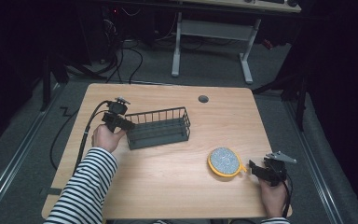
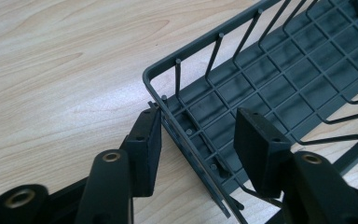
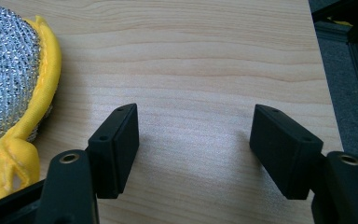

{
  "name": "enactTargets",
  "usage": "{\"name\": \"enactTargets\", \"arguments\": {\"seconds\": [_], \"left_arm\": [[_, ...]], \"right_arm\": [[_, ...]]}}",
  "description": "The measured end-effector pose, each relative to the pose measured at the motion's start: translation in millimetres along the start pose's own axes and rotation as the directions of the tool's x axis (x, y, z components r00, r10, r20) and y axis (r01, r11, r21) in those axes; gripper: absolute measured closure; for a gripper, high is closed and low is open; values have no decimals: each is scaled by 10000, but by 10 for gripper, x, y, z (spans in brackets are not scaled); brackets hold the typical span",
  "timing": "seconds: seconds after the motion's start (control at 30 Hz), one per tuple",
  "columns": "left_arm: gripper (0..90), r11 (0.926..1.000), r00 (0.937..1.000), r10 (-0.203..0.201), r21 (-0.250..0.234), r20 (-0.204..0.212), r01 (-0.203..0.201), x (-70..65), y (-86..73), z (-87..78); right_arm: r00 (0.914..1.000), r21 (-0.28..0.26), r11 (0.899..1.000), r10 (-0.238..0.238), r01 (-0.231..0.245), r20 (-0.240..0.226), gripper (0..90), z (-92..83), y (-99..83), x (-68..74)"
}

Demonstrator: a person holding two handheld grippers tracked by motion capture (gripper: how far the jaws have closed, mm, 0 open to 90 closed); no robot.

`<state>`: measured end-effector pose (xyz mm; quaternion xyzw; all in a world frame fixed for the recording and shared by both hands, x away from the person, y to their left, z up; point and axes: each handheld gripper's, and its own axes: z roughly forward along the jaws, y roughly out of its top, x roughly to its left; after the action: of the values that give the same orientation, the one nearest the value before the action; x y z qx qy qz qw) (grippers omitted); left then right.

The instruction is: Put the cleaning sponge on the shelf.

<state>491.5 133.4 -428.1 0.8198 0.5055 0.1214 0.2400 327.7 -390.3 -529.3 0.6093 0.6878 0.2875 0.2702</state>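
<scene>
Basket (image 2: 279, 79) wall between left fingers (image 2: 144, 149)

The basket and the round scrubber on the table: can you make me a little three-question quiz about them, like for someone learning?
1. True or false: the wire basket has something in it.
2. Which gripper has its jaws on either side of the basket's end wall: A) the left gripper or B) the right gripper?
3. Fill in: the silver scrubber has a rim of the colour ____.

Key: 1 false, the basket is empty. 2 A: one jaw is outside the wall, one inside, with a gap at the inside pad. 3 yellow.
</scene>
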Motion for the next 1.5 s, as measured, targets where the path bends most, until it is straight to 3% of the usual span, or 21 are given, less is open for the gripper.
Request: {"name": "enactTargets", "arguments": {"seconds": [0.47,0.67,1.1,1.5], "left_arm": [[621,9997,9996,241,69,-144,-240,-15,-39,-3],[645,9998,9996,182,21,212,-182,-13,-117,18],[646,9995,9988,311,-96,383,-308,-69,-213,-31],[642,9971,9951,751,-181,648,-741,-141,-349,-103]], "right_arm": [[10000,0,10000,2,-2,-11,330,0,0,1],[10000,1,10000,1,-1,-11,330,0,0,1],[10000,1,10000,-1,1,-8,330,0,0,1],[10000,-1,10000,-4,4,-10,330,0,0,0]]}}
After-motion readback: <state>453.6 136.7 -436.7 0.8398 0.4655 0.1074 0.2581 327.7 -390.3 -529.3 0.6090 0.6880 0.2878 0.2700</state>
